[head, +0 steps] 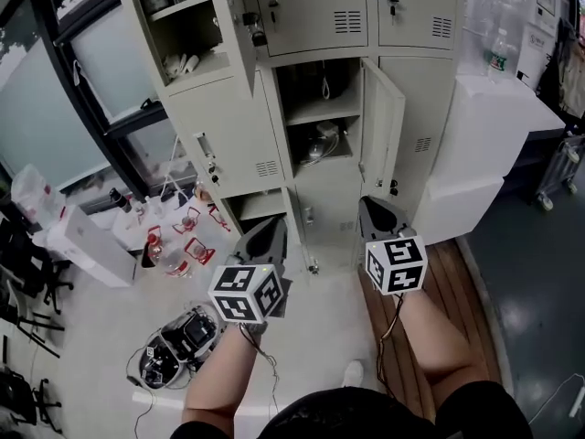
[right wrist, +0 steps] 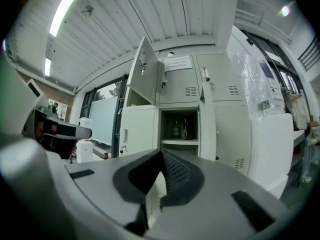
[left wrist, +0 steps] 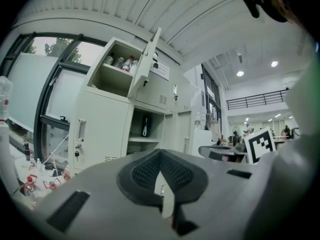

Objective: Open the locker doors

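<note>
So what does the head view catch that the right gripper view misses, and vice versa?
Only the head view: the person's forearms, the pale floor with small red-capped clear bottles, a brown wooden platform. Only the right gripper view: the ribbed white ceiling, a white paper notice on an upper door, the right gripper close up, jaws shut and empty. Both: the beige metal lockers with one middle compartment open.
</note>
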Demonstrator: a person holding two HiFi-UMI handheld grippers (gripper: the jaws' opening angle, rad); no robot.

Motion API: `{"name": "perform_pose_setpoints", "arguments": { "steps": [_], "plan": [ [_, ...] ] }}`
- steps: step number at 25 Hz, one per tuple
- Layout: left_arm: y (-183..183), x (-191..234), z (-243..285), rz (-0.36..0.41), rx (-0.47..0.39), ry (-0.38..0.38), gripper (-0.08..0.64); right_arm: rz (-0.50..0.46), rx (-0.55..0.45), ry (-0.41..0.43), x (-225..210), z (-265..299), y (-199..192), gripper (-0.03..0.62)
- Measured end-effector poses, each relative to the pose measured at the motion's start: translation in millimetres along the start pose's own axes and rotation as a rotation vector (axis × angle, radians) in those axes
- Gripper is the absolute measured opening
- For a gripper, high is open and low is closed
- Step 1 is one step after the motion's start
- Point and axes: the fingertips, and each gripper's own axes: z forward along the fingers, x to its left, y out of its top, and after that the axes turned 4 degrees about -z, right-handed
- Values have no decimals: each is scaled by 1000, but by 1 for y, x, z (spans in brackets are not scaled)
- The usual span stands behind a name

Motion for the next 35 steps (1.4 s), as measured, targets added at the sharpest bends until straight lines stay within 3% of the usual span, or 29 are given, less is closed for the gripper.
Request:
{"name": "perform_pose_setpoints", "arguments": {
  "steps": [5, 20, 27, 35],
  "plan": [
    [4, 19, -48, -6, -5, 17, -2, 39, 5, 14, 46, -22, 10, 0],
    [3, 40, -190, -5, -17, -2, -2, 33, 5, 16, 176, -110, 49, 0],
    [-1, 48, -234, -2, -8, -15, -2, 45, 18, -13, 213, -141, 45, 0],
    [-1, 37, -259, -10, -10, -42, -2, 39, 25, -45, 223, -171, 49, 0]
  ]
}}
